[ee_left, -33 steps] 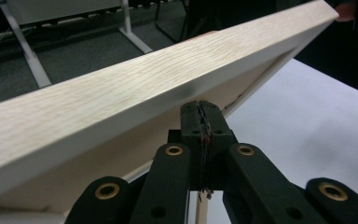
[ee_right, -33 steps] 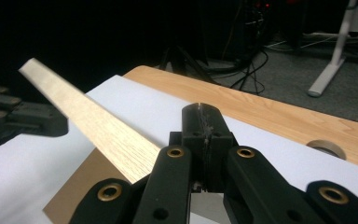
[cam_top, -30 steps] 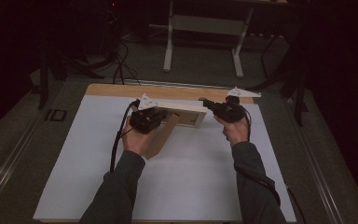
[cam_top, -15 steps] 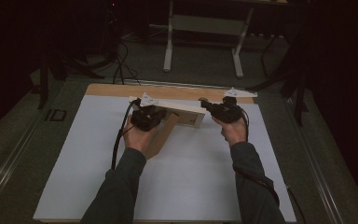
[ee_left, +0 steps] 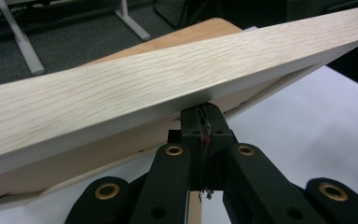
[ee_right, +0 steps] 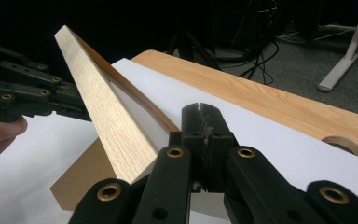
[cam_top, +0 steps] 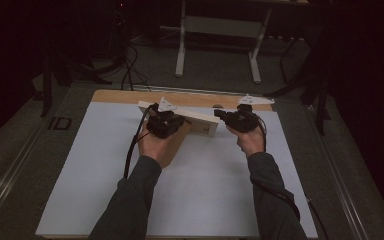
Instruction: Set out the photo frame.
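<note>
A pale wooden picture frame point(cam_top: 200, 120) stands tilted on its long edge on the white sheet point(cam_top: 220, 180), with a brown backing board point(cam_top: 172, 150) lying under it. My left gripper point(cam_top: 179, 120) is shut, its tips pressed against the frame's lower inner lip point(ee_left: 204, 109). The frame's grained face point(ee_left: 168, 88) rises over it. My right gripper point(cam_top: 218, 114) is shut too, tips point(ee_right: 204, 122) just beside the frame's near end point(ee_right: 116, 140). From there the left gripper point(ee_right: 72, 106) touches the frame's far side. I cannot tell whether either one pinches anything.
The white sheet covers a wooden tabletop point(cam_top: 130, 96) with a round hole point(ee_right: 342, 144) near its far edge. Beyond the table stand white desk legs point(cam_top: 181, 45) and loose cables point(cam_top: 127, 65) on a dark floor. A metal rail point(cam_top: 10, 175) runs along the left.
</note>
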Demonstrator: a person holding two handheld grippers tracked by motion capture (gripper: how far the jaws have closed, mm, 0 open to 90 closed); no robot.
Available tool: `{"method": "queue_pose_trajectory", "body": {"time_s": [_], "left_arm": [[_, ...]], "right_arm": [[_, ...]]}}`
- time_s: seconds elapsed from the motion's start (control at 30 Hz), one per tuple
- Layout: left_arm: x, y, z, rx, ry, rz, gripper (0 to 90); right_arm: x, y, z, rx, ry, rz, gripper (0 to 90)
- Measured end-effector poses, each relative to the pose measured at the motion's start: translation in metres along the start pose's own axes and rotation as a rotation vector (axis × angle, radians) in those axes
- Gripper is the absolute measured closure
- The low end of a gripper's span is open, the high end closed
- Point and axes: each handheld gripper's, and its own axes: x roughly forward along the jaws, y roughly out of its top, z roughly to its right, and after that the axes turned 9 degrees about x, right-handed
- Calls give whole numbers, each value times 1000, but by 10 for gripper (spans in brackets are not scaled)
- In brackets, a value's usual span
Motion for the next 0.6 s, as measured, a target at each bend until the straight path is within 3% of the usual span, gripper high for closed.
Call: {"method": "queue_pose_trajectory", "body": {"time_s": [0.6], "left_arm": [[1, 0, 0, -13, -18, -2, 900]], "right_arm": [[-1, 1, -10, -45, 44, -27, 897]]}}
